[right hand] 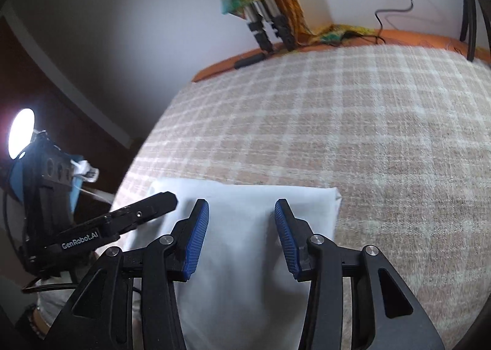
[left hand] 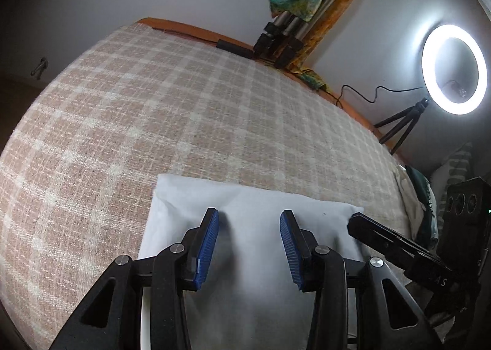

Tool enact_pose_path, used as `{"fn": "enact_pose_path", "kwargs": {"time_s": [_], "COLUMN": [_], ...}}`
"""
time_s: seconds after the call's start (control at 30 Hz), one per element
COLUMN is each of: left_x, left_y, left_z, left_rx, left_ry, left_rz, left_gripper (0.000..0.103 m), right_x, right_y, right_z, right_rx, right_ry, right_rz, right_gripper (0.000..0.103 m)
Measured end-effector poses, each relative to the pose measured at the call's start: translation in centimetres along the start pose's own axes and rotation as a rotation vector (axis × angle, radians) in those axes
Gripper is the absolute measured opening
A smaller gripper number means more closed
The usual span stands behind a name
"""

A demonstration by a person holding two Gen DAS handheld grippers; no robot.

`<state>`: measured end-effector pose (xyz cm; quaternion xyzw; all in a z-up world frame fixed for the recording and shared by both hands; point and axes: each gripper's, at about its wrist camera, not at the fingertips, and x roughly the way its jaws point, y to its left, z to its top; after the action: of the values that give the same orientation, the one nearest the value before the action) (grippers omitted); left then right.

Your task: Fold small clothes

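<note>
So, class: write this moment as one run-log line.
task: fold small clothes | white cloth: flat on checked blanket | left gripper: open above cloth | right gripper: open above cloth | fold: not started

White cloth (left hand: 254, 245), plain. Blanket (left hand: 153, 110): beige-pink and cream check; orange edge (right hand: 399, 38) beyond. Black grippers, blue ribbed pads (left hand: 208, 248); white ring light (left hand: 454, 69).

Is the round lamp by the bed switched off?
No, the ring lamp glows bright white beside the checked blanket.
</note>
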<state>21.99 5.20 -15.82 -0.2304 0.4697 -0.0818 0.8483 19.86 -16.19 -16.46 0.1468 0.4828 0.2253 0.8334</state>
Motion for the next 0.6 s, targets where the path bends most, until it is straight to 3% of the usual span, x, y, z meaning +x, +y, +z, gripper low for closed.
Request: {"fn": "enact_pose_path", "kwargs": {"time_s": [0.13, 0.27, 0.37, 0.5, 0.6], "left_x": [0.2, -0.7, -2.5, -5.6, -7.6], "left_y": [1.9, 2.6, 3.5, 5.6, 7.3], "left_z": [0.3, 0.3, 0.1, -0.8, -2.2], "left_rx": [-0.03, -0.025, -0.042, -0.101, -0.154], "left_ry": [0.007, -0.013, -0.043, -0.054, -0.04], "left_rz": [0.015, 0.07, 0.085, 0.057, 0.005], "left_gripper": [0.033, 0.033, 0.041, 0.068, 0.073], "right_x": [0.2, -0.5, -1.8, -3.5, -4.5], "right_y": [-3.0, -5.1, -5.3, -5.3, -5.4], "right_z": [0.2, 0.3, 0.2, -0.4, -1.5], "right_rx": [0.061, 0.103, 0.118, 0.131, 0.138], "right_ry": [0.01, 0.002, -0.005, 0.018, 0.052], "right_rz": [-0.04, -0.093, -0.094, -0.026, 0.026], "right_gripper": [0.039, 0.036, 0.04, 0.042, 0.051]}}
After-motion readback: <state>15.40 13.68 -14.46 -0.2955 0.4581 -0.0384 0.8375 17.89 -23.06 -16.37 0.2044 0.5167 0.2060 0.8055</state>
